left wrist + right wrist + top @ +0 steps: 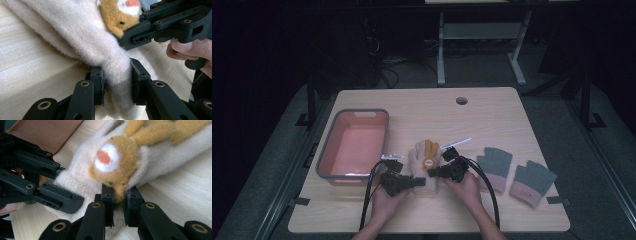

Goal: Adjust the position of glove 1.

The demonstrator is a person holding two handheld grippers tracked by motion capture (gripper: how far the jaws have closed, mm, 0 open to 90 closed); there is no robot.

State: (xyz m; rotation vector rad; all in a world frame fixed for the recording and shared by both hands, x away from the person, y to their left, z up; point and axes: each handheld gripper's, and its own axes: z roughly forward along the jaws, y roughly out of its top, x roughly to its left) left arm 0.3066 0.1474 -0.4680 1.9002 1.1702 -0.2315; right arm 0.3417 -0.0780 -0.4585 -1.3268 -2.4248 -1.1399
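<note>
Cream glove's (82, 37) cuff hidden between jaws

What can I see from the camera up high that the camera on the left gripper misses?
The high view alone takes in the whole table, the pink tub at its left and the two grey gloves at its right. The left gripper view alone shows, up close, the left gripper with its jaws pinching a fold of cream fabric. Both show the cream glove with its orange animal patch, the wooden tabletop, and the right gripper at the glove.
</note>
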